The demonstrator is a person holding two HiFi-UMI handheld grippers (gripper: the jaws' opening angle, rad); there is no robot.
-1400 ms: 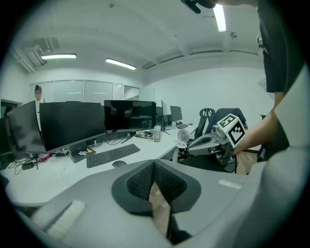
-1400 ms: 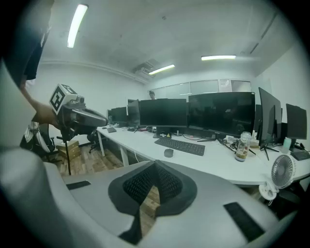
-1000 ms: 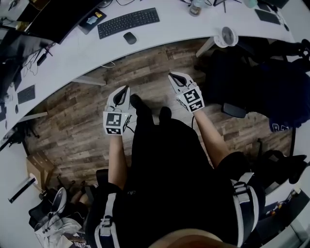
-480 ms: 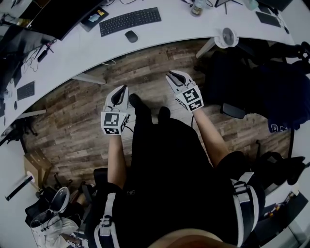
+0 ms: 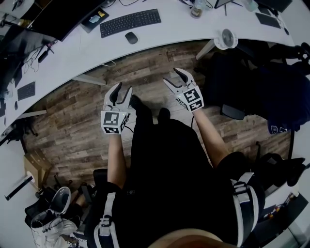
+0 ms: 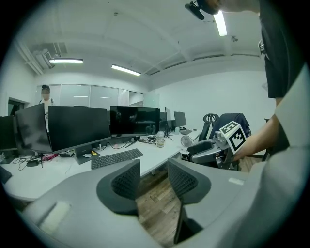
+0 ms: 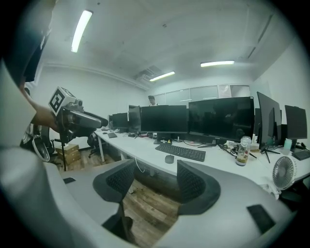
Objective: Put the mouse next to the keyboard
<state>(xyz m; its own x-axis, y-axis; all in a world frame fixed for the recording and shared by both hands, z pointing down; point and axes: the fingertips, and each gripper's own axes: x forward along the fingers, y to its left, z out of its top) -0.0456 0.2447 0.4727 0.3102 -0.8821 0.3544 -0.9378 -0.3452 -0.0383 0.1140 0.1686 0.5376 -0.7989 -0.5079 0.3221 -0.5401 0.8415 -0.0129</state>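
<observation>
A dark mouse lies on the long white desk, just in front of the black keyboard. The right gripper view shows the same mouse near the keyboard. Both grippers hang over the wooden floor, well short of the desk. My left gripper has its jaws opening, with nothing between them. My right gripper is opening too and is empty. In the left gripper view the keyboard sits beyond the left gripper.
Black monitors line the desk's far side. A small white fan stands at the desk's edge, and a bottle behind it. Dark office chairs crowd the right. Boxes and bags lie on the floor at lower left.
Both grippers' jaws have spread apart from shut. The hands have barely shifted over the floor.
</observation>
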